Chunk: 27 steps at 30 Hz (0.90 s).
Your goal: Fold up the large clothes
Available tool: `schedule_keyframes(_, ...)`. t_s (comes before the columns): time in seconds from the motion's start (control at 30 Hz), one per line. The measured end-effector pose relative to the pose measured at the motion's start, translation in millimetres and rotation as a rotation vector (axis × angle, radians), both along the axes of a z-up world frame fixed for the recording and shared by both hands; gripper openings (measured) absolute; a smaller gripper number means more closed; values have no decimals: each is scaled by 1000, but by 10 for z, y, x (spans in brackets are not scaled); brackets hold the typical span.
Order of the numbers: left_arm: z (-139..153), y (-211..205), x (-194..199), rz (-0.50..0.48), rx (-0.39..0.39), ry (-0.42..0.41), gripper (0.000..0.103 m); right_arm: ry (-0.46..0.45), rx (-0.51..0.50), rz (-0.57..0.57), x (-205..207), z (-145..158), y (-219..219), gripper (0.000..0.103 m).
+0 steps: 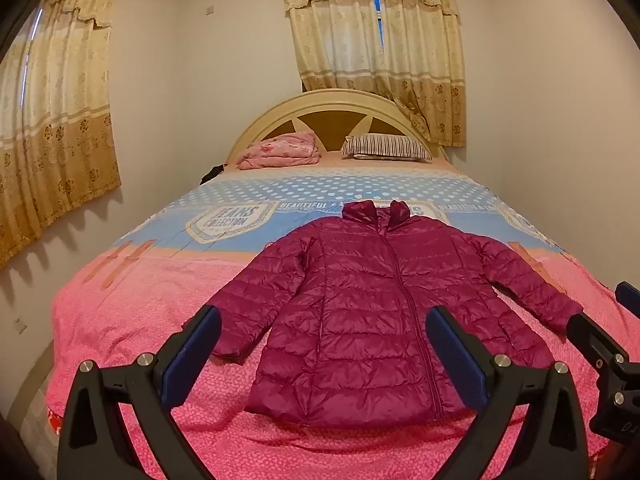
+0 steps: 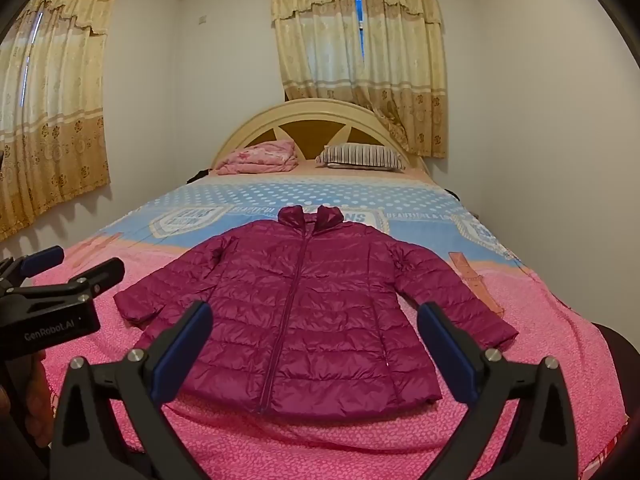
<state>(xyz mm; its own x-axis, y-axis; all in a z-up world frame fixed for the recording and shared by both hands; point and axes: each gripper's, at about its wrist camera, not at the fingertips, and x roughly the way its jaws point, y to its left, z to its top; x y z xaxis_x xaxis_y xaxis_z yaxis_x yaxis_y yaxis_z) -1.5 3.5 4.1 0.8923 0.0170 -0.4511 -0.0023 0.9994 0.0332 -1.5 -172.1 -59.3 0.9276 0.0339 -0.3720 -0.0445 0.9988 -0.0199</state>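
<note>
A magenta quilted puffer jacket (image 1: 360, 304) (image 2: 296, 312) lies flat on the bed, zipped, collar toward the headboard, both sleeves spread out to the sides. My left gripper (image 1: 324, 320) hovers above the near hem, open wide, nothing between its blue-padded fingers. My right gripper (image 2: 316, 316) hangs likewise over the hem, open and empty. The right gripper shows at the right edge of the left wrist view (image 1: 612, 320). In the right wrist view the left gripper (image 2: 64, 268) appears at the left edge, near the jacket's left sleeve cuff (image 2: 132, 308).
The bed (image 1: 132, 320) has a pink dotted cover, with a blue dotted panel further back. A folded pink quilt (image 1: 280, 150) and a striped pillow (image 1: 386, 147) lie by the curved headboard (image 1: 328, 100). Curtained windows are on the left and rear walls.
</note>
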Motion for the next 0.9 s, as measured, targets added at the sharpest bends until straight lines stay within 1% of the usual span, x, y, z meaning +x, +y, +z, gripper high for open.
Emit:
schedule_keyframes(0.33, -13, 3, -8, 2, -2, -2, 102, 3, 4, 2, 20, -82, 10, 103)
schedule_keyframes(0.9, -11, 26, 8, 21, -11, -5, 102, 9, 6, 7, 18, -72, 27, 103)
